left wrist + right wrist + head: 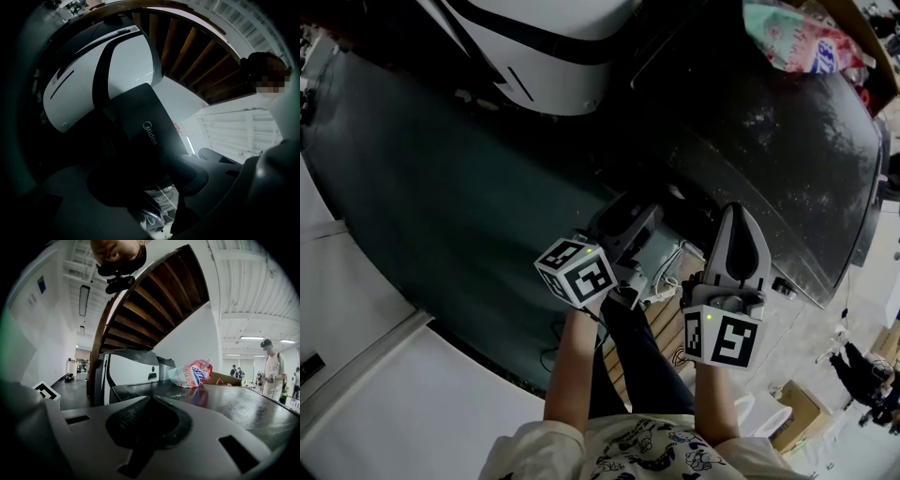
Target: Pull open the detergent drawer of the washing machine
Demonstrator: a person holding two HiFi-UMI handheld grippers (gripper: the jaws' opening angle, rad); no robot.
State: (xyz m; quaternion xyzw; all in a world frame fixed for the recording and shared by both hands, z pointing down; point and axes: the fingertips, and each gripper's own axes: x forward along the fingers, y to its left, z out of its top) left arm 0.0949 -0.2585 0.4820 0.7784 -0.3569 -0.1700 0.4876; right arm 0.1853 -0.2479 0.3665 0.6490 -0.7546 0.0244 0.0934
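The detergent drawer is hard to pick out in these dim pictures. It may be the part marked by a short dark line (521, 84) on the white front of the washing machine (562, 56), and that front looks flush there. The washing machine stands at the top of the head view, white with a broad black band, on a dark green floor (441, 187).

Both grippers are lower in the head view, well apart from the machine. The left gripper (637, 220) has its jaws spread wide with nothing gripped. In the left gripper view (157, 187) the gap between them shows only pale clutter that I cannot make out. Beyond the jaws rises a dark panel (140, 122) with a "Midea" logo, and the washing machine's white body is up and to the left of it.

The right gripper (739, 225) has its jaws pressed together, empty. In the right gripper view (150, 401) the two pads meet along a seam. Just past them stretches a dark, glossy worktop (243, 404) bearing a red, white and blue pouch (190, 373). The white machine stands at the worktop's left end. The underside of a wooden staircase (150, 305) hangs overhead, and a few people (271, 366) stand far off at the right.
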